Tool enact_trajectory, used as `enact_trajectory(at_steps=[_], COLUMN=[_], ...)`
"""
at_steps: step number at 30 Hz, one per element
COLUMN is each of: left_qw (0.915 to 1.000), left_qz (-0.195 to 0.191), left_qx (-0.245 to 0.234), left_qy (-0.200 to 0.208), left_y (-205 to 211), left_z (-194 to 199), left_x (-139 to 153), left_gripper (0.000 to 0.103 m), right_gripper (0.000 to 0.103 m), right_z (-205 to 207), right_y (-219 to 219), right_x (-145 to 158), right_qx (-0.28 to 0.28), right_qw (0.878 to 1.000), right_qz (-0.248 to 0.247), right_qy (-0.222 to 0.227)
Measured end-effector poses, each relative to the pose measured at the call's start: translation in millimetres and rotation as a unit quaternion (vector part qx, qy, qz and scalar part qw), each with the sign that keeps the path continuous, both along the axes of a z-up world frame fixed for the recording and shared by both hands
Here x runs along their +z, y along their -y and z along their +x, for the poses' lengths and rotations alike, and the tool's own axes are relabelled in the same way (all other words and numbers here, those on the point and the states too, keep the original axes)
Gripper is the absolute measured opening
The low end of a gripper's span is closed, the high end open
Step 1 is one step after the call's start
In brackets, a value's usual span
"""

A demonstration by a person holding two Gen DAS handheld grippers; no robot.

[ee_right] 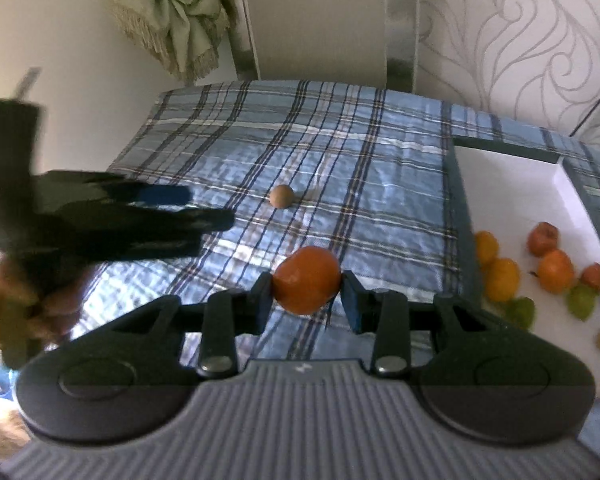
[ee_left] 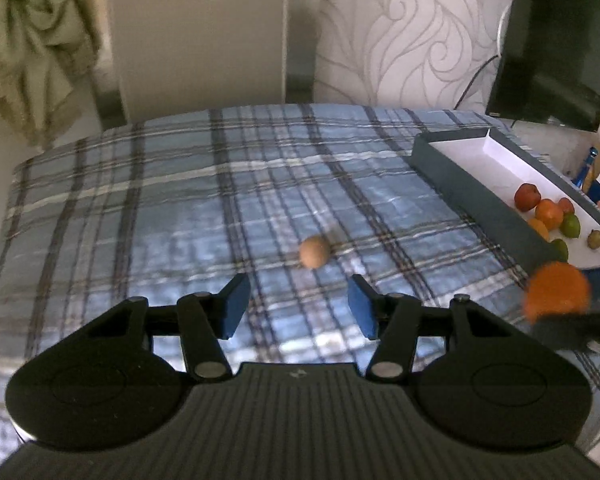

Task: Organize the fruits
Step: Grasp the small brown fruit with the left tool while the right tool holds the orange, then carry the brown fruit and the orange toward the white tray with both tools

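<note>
Tongs, left wrist view: left tongs released, hanging over the plaid bed, brown fruit just ahead | right wrist view: right tongs clenched on orange, beside the box | firm, round, likely to roll, so pinch across its middle.

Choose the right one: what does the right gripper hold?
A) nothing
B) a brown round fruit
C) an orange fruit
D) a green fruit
C: in the right wrist view the right gripper has its pads pressed on both sides of the orange fruit, above the cloth.
</note>
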State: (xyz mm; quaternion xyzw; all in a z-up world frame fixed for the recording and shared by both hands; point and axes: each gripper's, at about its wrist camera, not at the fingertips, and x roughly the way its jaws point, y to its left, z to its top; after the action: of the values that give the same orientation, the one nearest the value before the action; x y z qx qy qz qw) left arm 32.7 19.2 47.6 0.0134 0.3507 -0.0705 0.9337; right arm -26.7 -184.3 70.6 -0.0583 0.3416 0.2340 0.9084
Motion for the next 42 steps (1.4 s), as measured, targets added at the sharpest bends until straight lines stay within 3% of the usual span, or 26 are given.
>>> enact_trajectory(at_steps=[7,21,23,31,42], left_qw=[0.9998,0.9996,0.9997,0.9999,0.9993], left_qz=[0.000,0.006,0.009,0.006,0.037], left_qx=[-0.014,-0.023,-0.018,-0.006,0.005], left_qy=[-0.011,-0.013,-0.013,-0.014,0.000], left_y=[10,20,19,19,29], left_z=[33,58,58,58,36], left_x=[-15,-26,-27,-26,-7], left_gripper=[0.044,0.034,0.026,0.026,0.026], right_gripper=[0.040,0.040,0.040,0.040,0.040], right_z=[-23,-36,-35,-31,-26], right_y=[21,37,38,40,51], right_x=[9,17,17,20,16], right_qx=[-0.034,-0.067,-0.068,-0.054,-0.034], right_qw=[0.999,0.997,0.997,0.998,0.999], right_qz=[-0.012,-0.019,-0.018,-0.015,0.015], right_qy=[0.006,0.017,0.018,0.025,0.027])
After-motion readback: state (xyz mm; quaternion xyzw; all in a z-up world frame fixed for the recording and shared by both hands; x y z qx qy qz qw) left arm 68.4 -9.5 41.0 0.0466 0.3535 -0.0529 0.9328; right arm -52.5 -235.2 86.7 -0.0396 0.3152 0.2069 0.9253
